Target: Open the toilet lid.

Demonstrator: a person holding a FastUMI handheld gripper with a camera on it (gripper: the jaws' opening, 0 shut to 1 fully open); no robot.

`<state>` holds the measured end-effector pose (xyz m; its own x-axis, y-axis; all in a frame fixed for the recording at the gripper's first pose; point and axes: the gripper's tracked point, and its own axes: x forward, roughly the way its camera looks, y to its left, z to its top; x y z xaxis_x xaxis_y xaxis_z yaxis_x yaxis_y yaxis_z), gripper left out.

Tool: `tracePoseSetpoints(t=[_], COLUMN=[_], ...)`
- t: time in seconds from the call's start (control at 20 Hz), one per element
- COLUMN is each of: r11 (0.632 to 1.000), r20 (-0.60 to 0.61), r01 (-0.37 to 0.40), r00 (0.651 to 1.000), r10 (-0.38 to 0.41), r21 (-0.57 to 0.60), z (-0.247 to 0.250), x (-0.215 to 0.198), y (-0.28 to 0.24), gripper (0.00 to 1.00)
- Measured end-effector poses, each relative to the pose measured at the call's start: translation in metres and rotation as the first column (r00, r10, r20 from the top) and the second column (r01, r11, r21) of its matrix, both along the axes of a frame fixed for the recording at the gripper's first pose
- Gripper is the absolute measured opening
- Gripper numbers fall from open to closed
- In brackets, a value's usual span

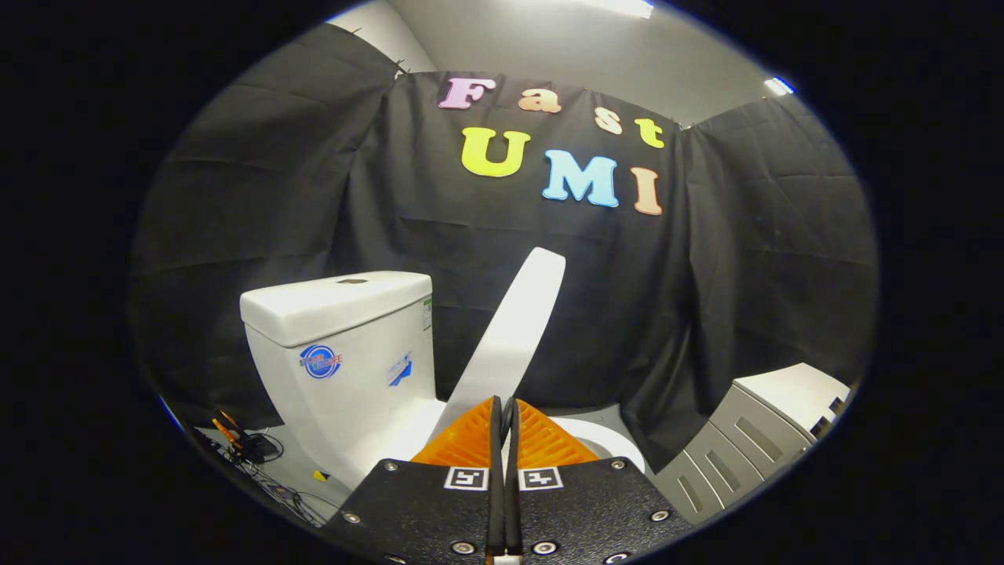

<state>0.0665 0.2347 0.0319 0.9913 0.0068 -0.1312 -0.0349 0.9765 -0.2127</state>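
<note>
Just ahead of tool (503,416), toilet lid (510,333) stood raised at steep tilt, leaning toward cistern (341,345), not yet resting against it. Tool fingers were together, nearly touching, at lid's lower edge; whether they pinched the edge could not be told. Judged: task mostly done, final push back remaining. Count: one toilet, one lid, one cistern, one grey cabinet (737,447).

Toilet lid (514,329): lower end hidden behind the gripper (506,404), fingers pressed together, grip on it unclear | toilet bowl (604,439): mostly hidden | cabinet (753,439), near right: cut off | tank (345,345) stickers: too small to read
</note>
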Motion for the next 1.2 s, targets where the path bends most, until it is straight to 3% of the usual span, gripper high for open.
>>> tracePoseSetpoints(t=[0.5, 1.2], r11=[0.989, 0.970], r20=[0.041, 0.043], r01=[-0.122, -0.235], r00=[0.991, 0.970], r10=[0.125, 0.238], r21=[-0.079, -0.067], z=[0.013, 0.014], x=[0.002, 0.008], y=[0.065, 0.123], gripper=[0.00, 0.00])
